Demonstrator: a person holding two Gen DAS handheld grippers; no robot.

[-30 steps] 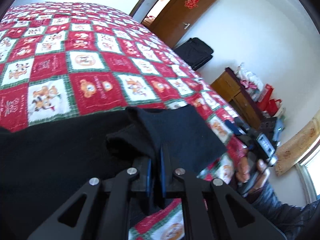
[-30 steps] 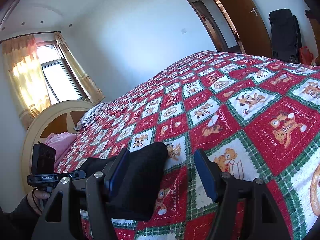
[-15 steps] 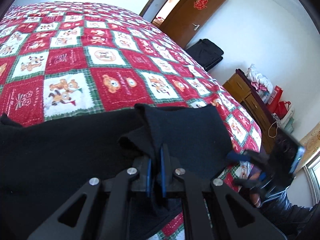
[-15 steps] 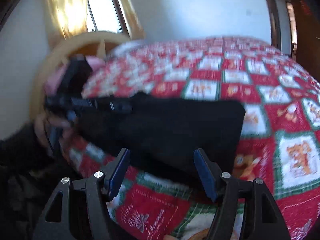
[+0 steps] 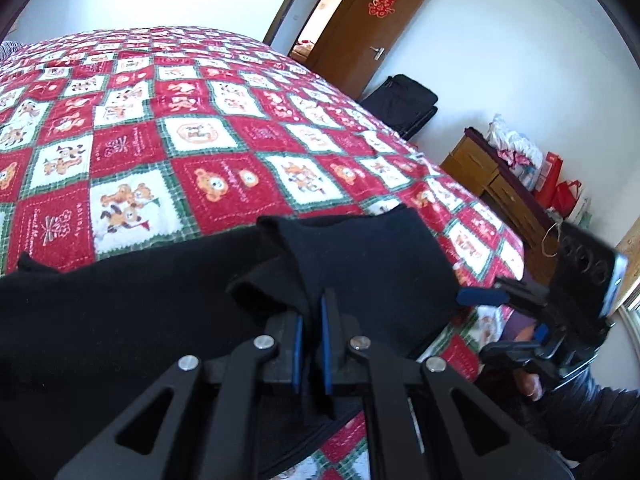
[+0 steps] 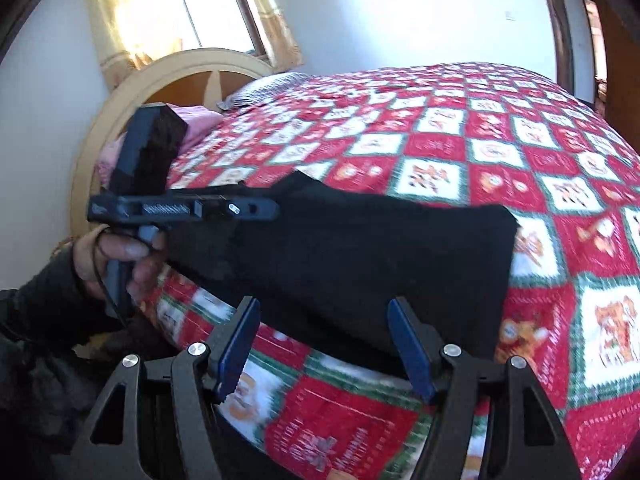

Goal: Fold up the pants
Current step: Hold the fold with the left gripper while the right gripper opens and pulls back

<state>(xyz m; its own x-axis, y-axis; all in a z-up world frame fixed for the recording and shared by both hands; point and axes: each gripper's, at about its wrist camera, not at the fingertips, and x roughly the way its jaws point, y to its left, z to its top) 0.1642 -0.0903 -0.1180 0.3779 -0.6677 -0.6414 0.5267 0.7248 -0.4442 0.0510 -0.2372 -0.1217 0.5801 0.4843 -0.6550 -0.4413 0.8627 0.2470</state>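
Lying along the bed's near edge, the black pants look partly folded; left hand-held gripper clenches a raised fold, right hand-held gripper hovers spread, empty; further folds remain.

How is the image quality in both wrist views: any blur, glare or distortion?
Left wrist view: mostly sharp, fisheye bends the bed edge and door; the right gripper is slightly smeared. Right wrist view: window blown out by sunlight, the left gripper and pants softly motion-blurred.
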